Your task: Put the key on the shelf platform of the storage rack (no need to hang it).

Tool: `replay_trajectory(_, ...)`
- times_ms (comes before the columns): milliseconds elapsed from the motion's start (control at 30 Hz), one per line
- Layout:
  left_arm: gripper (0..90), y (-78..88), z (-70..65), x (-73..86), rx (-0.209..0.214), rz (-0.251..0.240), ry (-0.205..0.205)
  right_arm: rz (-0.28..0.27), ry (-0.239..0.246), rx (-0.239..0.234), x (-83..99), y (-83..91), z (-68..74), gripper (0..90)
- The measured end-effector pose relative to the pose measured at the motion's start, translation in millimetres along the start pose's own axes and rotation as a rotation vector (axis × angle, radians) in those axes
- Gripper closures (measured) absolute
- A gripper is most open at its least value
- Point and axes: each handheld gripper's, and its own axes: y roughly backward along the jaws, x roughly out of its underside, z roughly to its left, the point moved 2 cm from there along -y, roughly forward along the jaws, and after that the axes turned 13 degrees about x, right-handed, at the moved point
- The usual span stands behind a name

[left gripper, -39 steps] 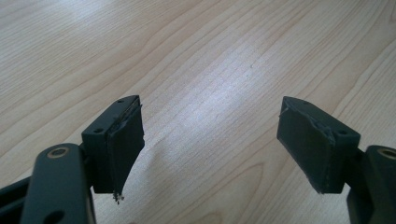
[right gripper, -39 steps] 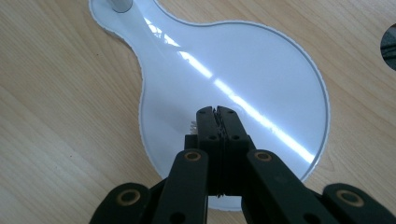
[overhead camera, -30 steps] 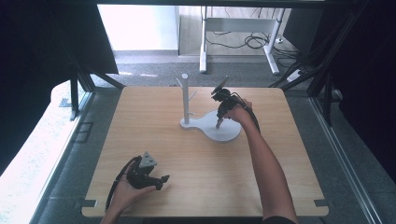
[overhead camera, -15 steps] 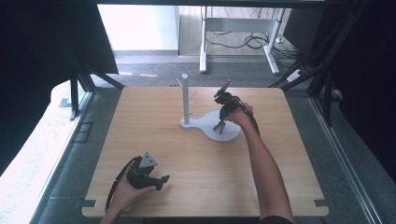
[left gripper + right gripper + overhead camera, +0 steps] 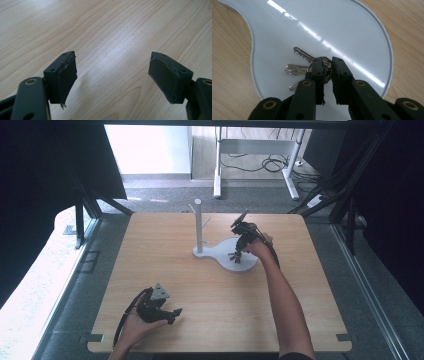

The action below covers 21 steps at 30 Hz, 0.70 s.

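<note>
Nearest the person, at about seven o'clock on the pale wooden surface (image 5: 210,310), the left hand-held gripper (image 5: 175,312) rests with its jaws spread wide and nothing between them. Farther off, at about one o'clock, the right hand-held gripper (image 5: 327,61) points down at a bunch of silver metal keys (image 5: 299,67). The keys lie fanned on the glossy white stand base (image 5: 352,32), and the jaws, just opening to a narrow gap, still straddle the keys' ring end.
</note>
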Motion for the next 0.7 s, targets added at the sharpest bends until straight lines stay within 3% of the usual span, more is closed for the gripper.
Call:
replay_trajectory(267,23.0,-1.4,-0.9,-0.3,-0.001,0.004,-0.002,-0.046,-0.011,0.012,6.4,13.0,-4.1,60.6)
replay_trajectory(700,22.9,-5.5,-5.3,-1.6,0.003,0.014,-0.015,-0.13,0.027,-0.038,26.4,43.6,-0.6,57.1)
